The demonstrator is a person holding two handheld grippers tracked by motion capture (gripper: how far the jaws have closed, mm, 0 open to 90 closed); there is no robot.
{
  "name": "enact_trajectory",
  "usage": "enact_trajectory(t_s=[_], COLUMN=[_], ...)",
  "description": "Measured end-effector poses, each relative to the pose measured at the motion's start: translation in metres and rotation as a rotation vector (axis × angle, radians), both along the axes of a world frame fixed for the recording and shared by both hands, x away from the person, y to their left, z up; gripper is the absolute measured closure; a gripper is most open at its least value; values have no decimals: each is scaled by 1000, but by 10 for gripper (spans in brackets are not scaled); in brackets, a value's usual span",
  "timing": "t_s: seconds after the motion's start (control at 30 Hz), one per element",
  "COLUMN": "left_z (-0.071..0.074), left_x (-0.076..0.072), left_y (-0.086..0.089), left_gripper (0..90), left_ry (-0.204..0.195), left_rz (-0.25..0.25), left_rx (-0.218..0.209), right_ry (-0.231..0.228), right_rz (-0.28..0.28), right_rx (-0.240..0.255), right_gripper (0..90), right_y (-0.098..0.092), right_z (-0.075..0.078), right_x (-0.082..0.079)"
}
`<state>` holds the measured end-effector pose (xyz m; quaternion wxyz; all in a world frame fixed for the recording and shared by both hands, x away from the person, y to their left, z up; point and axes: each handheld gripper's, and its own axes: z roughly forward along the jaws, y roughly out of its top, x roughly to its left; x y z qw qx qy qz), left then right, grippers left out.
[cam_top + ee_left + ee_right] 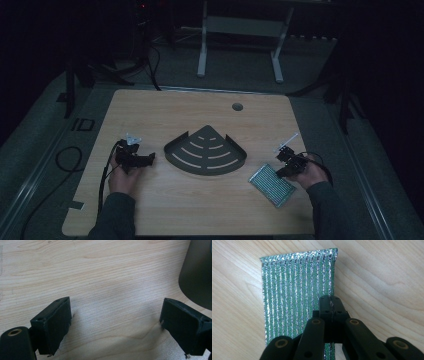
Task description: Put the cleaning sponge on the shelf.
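Black jaws of the right gripper (331, 305) are pressing together on the near edge of a glittery green scrubbing pad (295, 290), lying flat on the table (150, 200), long axis running away from the jaws. Left gripper (115, 325) is resting wide open and empty, beside a dark corner shelf (206, 150) sitting between both hands.

No text, label, brand, number or sign can be read anywhere.

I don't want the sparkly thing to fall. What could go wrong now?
The right hand-held gripper is shut on just the edge of the green scrubber, so it might slip out or droop if lifted. Carried toward the dark rack, it could snag on the rack's raised rim. The left hand-held gripper is open beside that rack and could bump it.
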<state>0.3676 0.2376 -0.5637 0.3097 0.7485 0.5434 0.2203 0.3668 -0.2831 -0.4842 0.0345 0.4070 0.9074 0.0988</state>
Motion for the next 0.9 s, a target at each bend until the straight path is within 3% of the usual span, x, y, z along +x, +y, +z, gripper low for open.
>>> enact_trajectory(t_s=[0.9], left_z=[0], left_x=[0], left_y=[0], left_gripper=[109], left_ry=[-1], left_rz=[1], left_rx=[-1], right_ry=[-80], right_rz=[29], right_rx=[-28], right_gripper=[899], right_y=[17], right_z=[54], right_x=[18])
